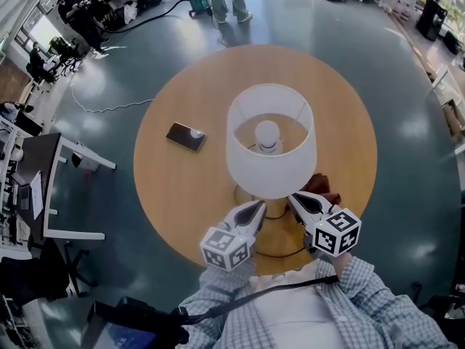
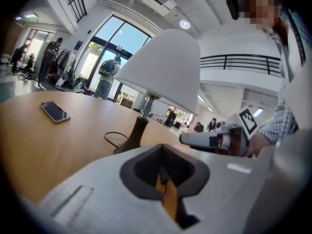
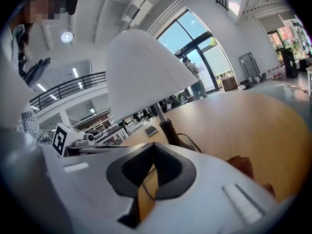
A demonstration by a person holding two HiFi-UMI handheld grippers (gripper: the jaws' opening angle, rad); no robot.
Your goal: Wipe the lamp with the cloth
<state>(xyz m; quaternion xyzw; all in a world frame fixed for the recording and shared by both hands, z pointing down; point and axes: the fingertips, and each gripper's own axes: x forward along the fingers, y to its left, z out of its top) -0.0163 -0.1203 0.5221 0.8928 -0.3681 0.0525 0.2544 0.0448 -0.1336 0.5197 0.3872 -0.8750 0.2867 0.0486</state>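
The lamp stands at the middle of a round wooden table. It has a white shade and a dark base. A reddish-brown cloth lies crumpled on the table just right of the base, and it also shows low in the right gripper view. My left gripper is shut and empty, near the lamp's foot on the near side. My right gripper is shut and empty too, its tip next to the cloth but apart from it. Both grippers point at the lamp base.
A dark phone lies on the table left of the lamp. The lamp's black cord loops toward the near table edge between the grippers. Desks and chairs stand on the floor at left, and people stand far behind.
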